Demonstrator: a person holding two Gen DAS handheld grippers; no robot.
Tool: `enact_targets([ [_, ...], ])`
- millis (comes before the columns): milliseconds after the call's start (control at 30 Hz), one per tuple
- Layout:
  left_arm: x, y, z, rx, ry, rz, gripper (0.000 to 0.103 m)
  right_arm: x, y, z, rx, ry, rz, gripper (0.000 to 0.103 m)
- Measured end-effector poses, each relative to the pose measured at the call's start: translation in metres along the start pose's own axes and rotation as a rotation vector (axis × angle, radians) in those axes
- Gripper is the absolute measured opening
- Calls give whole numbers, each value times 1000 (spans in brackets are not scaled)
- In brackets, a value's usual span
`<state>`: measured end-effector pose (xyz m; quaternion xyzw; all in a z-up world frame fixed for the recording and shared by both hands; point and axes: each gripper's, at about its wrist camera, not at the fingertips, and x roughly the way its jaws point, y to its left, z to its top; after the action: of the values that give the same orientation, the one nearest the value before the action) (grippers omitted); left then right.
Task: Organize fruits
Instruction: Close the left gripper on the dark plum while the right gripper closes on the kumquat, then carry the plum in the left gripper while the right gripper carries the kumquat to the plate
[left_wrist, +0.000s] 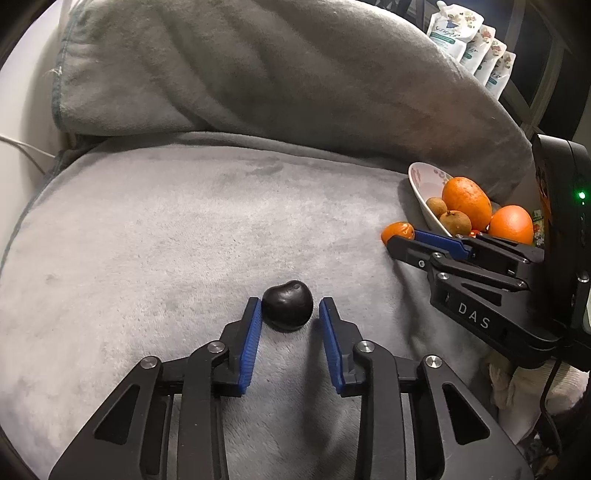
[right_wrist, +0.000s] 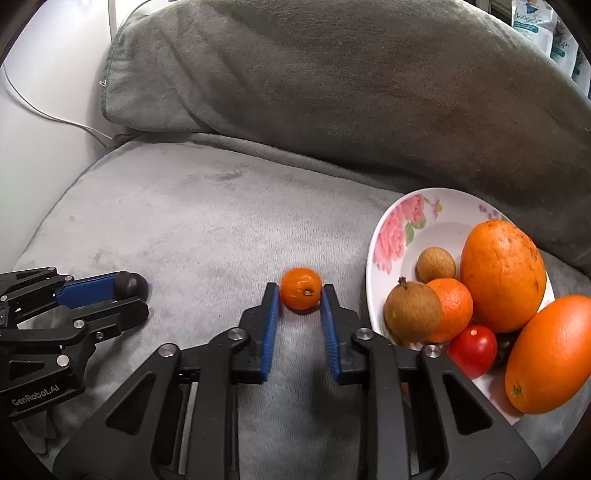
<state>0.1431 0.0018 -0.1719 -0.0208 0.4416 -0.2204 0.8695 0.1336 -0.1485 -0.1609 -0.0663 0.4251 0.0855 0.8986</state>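
Note:
A dark, glossy round fruit (left_wrist: 286, 308) lies on the grey cushion (left_wrist: 166, 240) between the blue pads of my left gripper (left_wrist: 290, 300); the left pad touches it and the right pad sits at its edge. In the right wrist view that left gripper (right_wrist: 135, 293) holds the dark fruit (right_wrist: 131, 286) at its tips. My right gripper (right_wrist: 300, 287) is shut on a small orange (right_wrist: 301, 293) resting on the cushion, both pads against its sides. The left wrist view shows the right gripper (left_wrist: 402, 238) with the small orange (left_wrist: 397, 230) beside the plate.
A flowered white plate (right_wrist: 373, 266) at the right holds two large oranges (right_wrist: 502, 273), brown round fruits (right_wrist: 412, 312), a smaller orange and a red tomato (right_wrist: 472, 349). A grey pillow (right_wrist: 332, 81) rises behind. A white cable (right_wrist: 55, 118) runs along the wall at left.

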Motion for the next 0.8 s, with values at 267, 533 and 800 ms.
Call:
enact_targets([
  [267,5,2,3,-8,0,-2,24,1,-1,2,0,-15,18,20],
  [533,-3,3,2,-25,-20,7,24,-14,0,3,-7,-56,53,20],
  [800,-21,-3,5,-22,-58,9,24,-39,-5,5,-2,-106,99,20],
])
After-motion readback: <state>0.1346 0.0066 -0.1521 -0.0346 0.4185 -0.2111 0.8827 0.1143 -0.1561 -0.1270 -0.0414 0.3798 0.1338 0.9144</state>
